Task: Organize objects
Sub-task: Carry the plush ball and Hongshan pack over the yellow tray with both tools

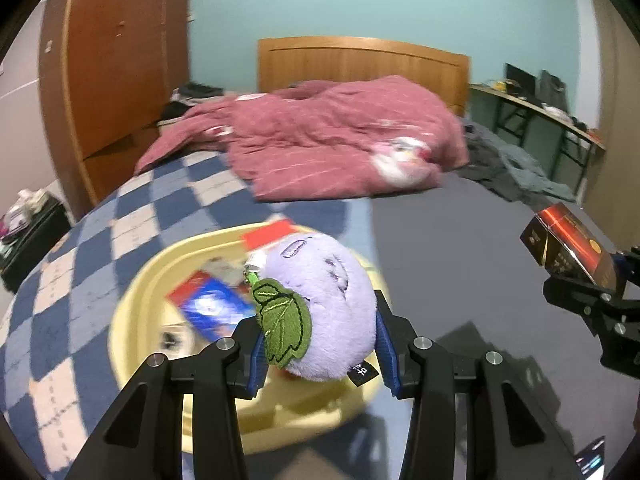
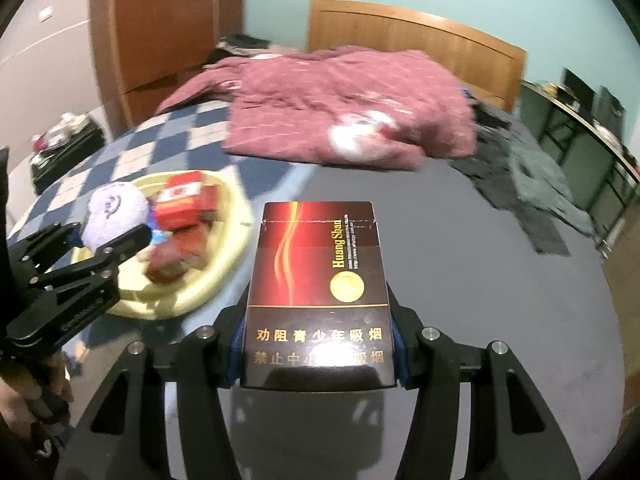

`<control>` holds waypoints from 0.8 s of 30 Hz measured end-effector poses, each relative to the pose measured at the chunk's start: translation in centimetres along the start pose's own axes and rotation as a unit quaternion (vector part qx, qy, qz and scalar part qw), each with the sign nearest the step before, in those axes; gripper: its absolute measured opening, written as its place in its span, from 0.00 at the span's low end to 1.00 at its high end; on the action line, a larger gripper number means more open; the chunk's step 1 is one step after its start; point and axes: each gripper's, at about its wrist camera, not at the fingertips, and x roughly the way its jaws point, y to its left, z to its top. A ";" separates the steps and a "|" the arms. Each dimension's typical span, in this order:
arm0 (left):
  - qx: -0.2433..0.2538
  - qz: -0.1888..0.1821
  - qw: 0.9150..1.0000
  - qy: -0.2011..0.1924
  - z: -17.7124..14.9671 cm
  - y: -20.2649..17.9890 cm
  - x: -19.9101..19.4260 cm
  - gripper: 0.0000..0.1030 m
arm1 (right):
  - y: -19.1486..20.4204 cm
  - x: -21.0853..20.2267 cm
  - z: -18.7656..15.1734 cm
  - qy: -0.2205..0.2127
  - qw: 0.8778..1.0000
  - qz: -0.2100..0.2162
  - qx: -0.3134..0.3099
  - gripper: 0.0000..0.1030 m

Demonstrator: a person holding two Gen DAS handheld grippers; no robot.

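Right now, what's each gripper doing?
Left gripper: shut on the purple plush.
Right gripper: shut on the cigarette pack.

Bed (image 2: 460,280): surface part dark grey sheet, part blue-and-white checked cover (image 1: 80,272). Lying directly on it: a yellow basin (image 1: 132,308) on the checked side, below the left tool (image 1: 320,340); a crumpled pink quilt (image 1: 320,140) well ahead of both tools; grey clothing (image 2: 540,184) ahead and right of the right tool (image 2: 318,344).
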 end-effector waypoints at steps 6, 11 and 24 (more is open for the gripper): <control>-0.034 0.039 0.999 0.008 0.8 5.2 0.6 0.42 | 6.3 3.0 1.9 0.015 0.998 0.045 -0.033 0.55; -0.055 0.054 0.997 0.007 1.2 8.6 0.5 0.42 | 10.2 5.3 2.3 0.032 0.995 0.080 -0.048 0.55; -0.072 0.053 0.996 0.025 0.9 11.3 3.2 0.42 | 14.3 8.3 2.7 0.051 0.991 0.087 -0.091 0.55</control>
